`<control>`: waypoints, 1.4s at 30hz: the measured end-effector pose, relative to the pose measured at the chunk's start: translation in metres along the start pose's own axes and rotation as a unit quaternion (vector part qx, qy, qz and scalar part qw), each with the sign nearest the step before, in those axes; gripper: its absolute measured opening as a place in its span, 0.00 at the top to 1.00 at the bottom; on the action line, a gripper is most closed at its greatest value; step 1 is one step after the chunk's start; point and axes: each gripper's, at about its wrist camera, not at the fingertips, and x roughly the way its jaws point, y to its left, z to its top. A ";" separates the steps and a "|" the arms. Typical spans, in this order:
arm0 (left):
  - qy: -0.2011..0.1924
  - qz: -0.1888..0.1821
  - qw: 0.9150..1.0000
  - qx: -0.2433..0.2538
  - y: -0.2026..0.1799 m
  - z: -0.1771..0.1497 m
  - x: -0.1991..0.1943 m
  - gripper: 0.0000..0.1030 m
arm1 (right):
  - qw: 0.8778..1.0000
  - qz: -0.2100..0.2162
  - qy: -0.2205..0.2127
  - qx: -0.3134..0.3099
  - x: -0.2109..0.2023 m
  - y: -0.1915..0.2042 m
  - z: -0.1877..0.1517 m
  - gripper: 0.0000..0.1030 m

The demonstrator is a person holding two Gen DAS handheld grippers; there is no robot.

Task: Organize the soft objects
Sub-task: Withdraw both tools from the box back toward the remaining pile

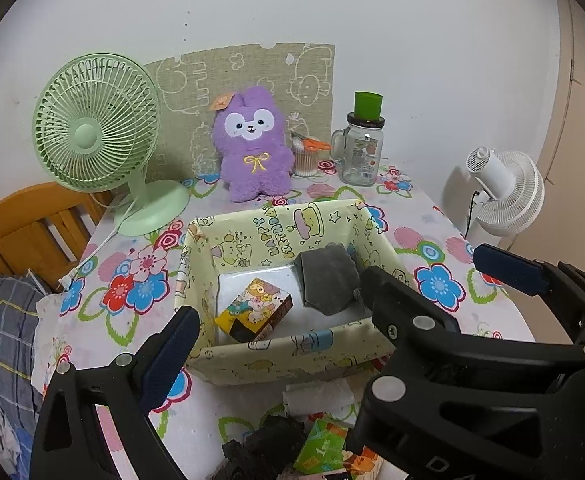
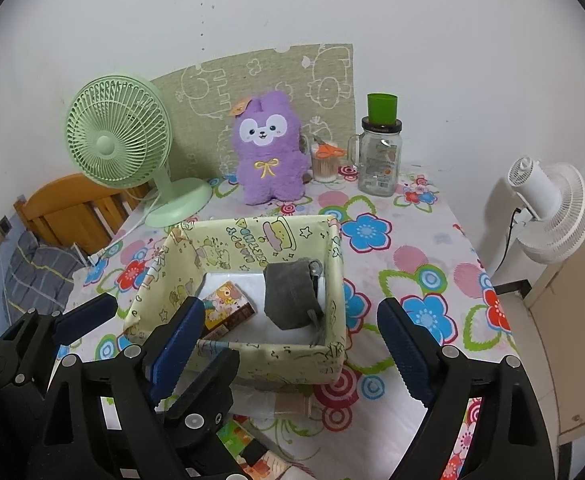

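A pale yellow patterned box (image 1: pixel 292 354) (image 2: pixel 276 360) stands mid-table. Inside lie a grey folded cloth (image 1: pixel 328 280) (image 2: pixel 290 294) and a cartoon tissue pack (image 1: pixel 254 310) (image 2: pixel 228 312). Loose soft items lie at the near edge: a black cloth (image 1: pixel 268 446), a green tissue pack (image 1: pixel 322 446) and a white tissue (image 1: pixel 318 398). A purple plush rabbit (image 1: pixel 252 146) (image 2: pixel 270 150) sits at the back. My left gripper (image 1: pixel 276 336) is open and empty before the box. My right gripper (image 2: pixel 292 348) is open and empty; its fingers (image 1: pixel 508 268) show in the left wrist view.
A green desk fan (image 1: pixel 100 136) (image 2: pixel 124 148) stands back left, a glass jar (image 1: pixel 360 152) (image 2: pixel 378 160) with a green cup and a swab cup with orange scissors (image 1: pixel 306 156) (image 2: pixel 324 162) back right. A white fan (image 1: pixel 504 192) (image 2: pixel 548 208) stands off the table's right, a wooden chair (image 1: pixel 32 232) left.
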 end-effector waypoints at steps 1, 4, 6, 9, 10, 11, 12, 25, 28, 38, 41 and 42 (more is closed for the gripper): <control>0.000 0.000 1.000 0.000 0.000 -0.001 -0.002 0.04 | 1.000 -0.001 0.000 0.000 -0.001 0.000 -0.001 0.12; 0.000 0.000 1.000 -0.001 -0.001 -0.003 -0.004 0.04 | 1.000 0.000 -0.002 -0.003 -0.006 0.002 -0.004 0.11; 0.001 -0.001 1.000 0.000 -0.001 -0.006 -0.007 0.04 | 1.000 -0.001 -0.003 -0.004 -0.008 0.003 -0.007 0.10; -0.001 -0.001 1.000 0.003 -0.003 -0.010 -0.013 0.02 | 1.000 0.000 -0.008 -0.007 -0.014 0.006 -0.011 0.09; -0.003 -0.002 1.000 0.003 -0.003 -0.012 -0.015 0.02 | 1.000 -0.001 -0.010 -0.008 -0.016 0.006 -0.013 0.09; -0.004 -0.005 1.000 0.001 -0.002 -0.014 -0.017 0.02 | 1.000 -0.002 -0.010 -0.007 -0.018 0.006 -0.014 0.09; -0.003 -0.007 1.000 -0.001 -0.002 -0.015 -0.018 0.01 | 1.000 -0.002 -0.011 -0.007 -0.020 0.007 -0.015 0.08; -0.005 -0.014 1.000 -0.013 0.005 -0.036 -0.039 0.00 | 1.000 0.008 -0.014 -0.010 -0.041 0.013 -0.035 0.07; -0.008 -0.014 1.000 -0.013 0.006 -0.042 -0.044 0.00 | 1.000 0.012 -0.012 -0.013 -0.045 0.014 -0.041 0.07; -0.017 -0.015 1.000 -0.007 0.005 -0.064 -0.056 0.00 | 1.000 0.013 -0.013 -0.012 -0.056 0.016 -0.064 0.07; -0.017 -0.017 1.000 -0.005 0.003 -0.071 -0.058 0.00 | 1.000 0.012 -0.014 -0.011 -0.058 0.016 -0.073 0.07; -0.017 -0.017 1.000 -0.005 0.003 -0.074 -0.058 0.00 | 1.000 0.012 -0.014 -0.011 -0.058 0.017 -0.074 0.07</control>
